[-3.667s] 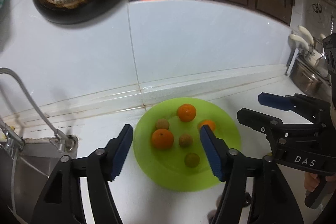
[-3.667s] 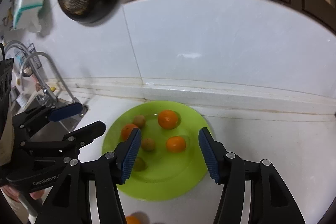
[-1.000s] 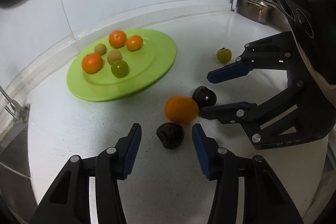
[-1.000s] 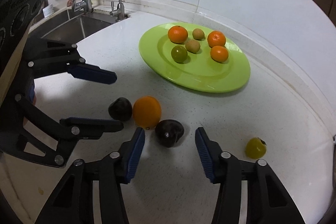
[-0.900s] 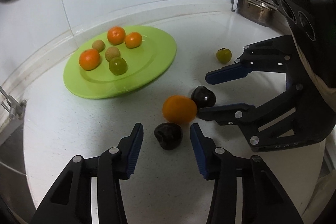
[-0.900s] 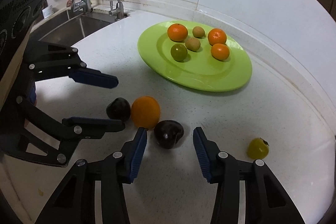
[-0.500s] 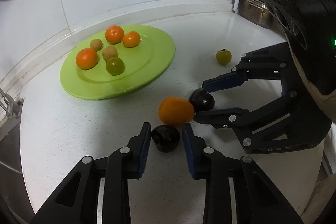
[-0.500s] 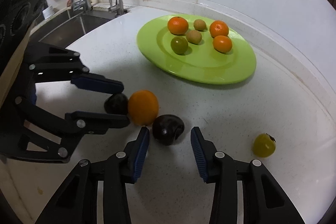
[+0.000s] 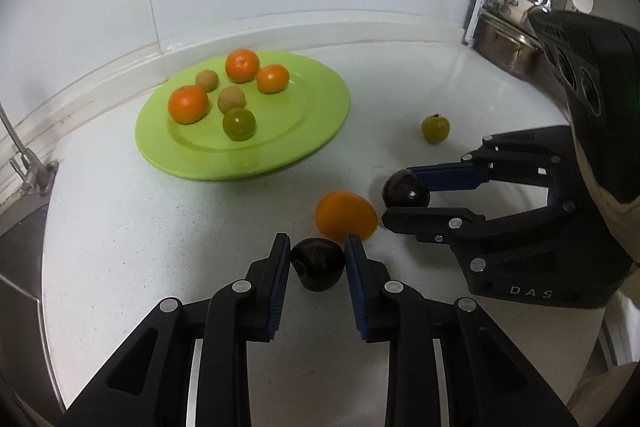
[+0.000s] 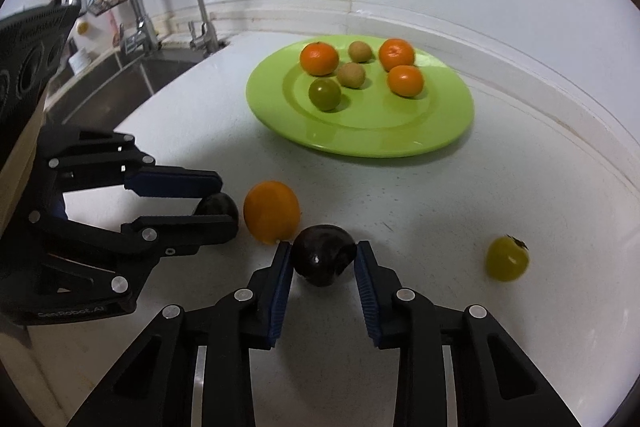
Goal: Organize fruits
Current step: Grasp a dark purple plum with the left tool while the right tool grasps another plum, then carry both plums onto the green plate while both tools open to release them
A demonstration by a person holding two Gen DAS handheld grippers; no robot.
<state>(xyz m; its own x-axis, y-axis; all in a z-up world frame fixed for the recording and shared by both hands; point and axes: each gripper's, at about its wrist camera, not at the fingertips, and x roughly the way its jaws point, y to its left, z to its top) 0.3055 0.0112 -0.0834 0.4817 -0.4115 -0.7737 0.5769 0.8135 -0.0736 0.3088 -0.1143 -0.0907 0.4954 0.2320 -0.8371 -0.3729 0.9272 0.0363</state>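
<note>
Sitting toward the back of the white surface (image 9: 120, 227), the green plate (image 9: 320, 115) already carries six fruits: three tangerines, two small brown ones and a green one. Four remain loose in front of it. The left tool (image 9: 318, 259) brackets one dark plum (image 9: 318, 263), its pads just at the fruit's sides; whether they press it yet I cannot tell. Just beyond lies the orange (image 9: 346, 215). Further right, the right tool (image 10: 323, 261) pinches the second dark plum (image 10: 323, 255), still resting on the surface. A small yellow-green fruit (image 10: 507, 258) sits apart on the far right. Judged so, over half is done; four fruits await transfer.
</note>
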